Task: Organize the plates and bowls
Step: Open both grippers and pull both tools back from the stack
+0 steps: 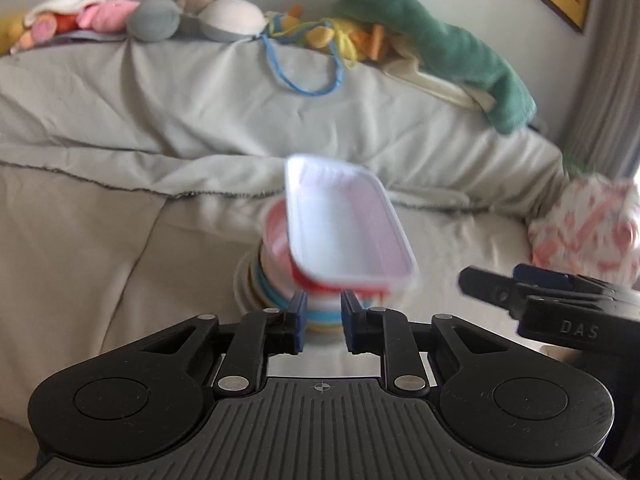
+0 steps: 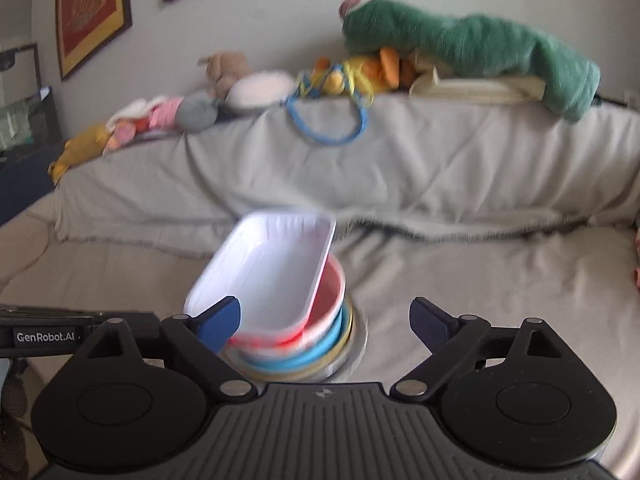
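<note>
At the bottom of the left wrist view, the left gripper (image 1: 323,322) has its blue pads drawn close with only a narrow gap between them; they sit in front of the stack's lower rims, and whether they pinch anything cannot be told through the blur. In the right wrist view the right gripper (image 2: 325,326) stands released, jaws spread wide either side of the pile and touching nothing.

Just beyond, at the centre of both frames, a stack of bowls and plates (image 2: 304,344) — red, blue, yellow and white rims — rests on the sofa seat (image 2: 480,288). A white rectangular tray (image 2: 268,268) lies tilted on top, one end raised toward the cushions, not nested and seemingly unsteady.

The tray looks like thin plastic: light, fairly stiff, smooth enough to slip, and likely to skid off if nudged. Its rolled rim on the near long edge seems the best place to take hold. The soft seat gives poor footing, so the pile may lean.

Farther back, a row of plush toys (image 1: 436,44) lines the top of the sofa back, under framed pictures (image 2: 94,12).
</note>
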`<state>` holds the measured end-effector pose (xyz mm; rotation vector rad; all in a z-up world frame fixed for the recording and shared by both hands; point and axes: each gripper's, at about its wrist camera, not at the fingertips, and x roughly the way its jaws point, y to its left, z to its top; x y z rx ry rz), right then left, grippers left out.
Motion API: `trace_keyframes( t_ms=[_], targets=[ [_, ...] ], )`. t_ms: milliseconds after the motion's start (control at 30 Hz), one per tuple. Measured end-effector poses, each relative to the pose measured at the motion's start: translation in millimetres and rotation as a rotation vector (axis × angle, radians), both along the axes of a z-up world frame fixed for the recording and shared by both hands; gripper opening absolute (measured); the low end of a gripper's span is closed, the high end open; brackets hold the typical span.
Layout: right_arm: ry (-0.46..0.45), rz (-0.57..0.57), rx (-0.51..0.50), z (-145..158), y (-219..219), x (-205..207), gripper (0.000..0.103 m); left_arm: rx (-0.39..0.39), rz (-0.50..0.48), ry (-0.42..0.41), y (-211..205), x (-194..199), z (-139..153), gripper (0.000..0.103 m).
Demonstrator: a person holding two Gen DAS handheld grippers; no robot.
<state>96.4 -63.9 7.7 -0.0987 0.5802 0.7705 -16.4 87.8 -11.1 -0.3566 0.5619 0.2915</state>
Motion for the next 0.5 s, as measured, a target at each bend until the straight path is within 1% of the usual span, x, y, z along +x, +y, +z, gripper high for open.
trace_keyframes(
  t_ms=[67, 100, 133, 200, 367, 500],
  targets=[
    [0.086, 0.006, -0.036, -13, -12, -10, 0.092, 0.006, -0.021, 0.007, -20, -11, -7, 0.018],
    [0.116, 0.005, -0.056, -21, -17, -15, 0.092, 0.011, -0.026, 0.011, -29, -14, -11, 0.018],
    [0.127, 0.002, -0.075, -27, -20, -21, 0.092, 0.023, -0.031, 0.011, -37, -17, -13, 0.018],
    [0.118, -0.005, -0.113, -34, -23, -33, 0.092, 0.052, -0.028, 0.022, -51, -21, -17, 0.018],
    [0.103, -0.014, -0.135, -35, -28, -47, 0.092, 0.102, 0.019, 0.094, -69, -20, -24, 0.018],
    [0.132, -0.026, -0.136, -39, -33, -46, 0.092, 0.091, 0.018, 0.102, -69, -22, -25, 0.018]
  ],
)
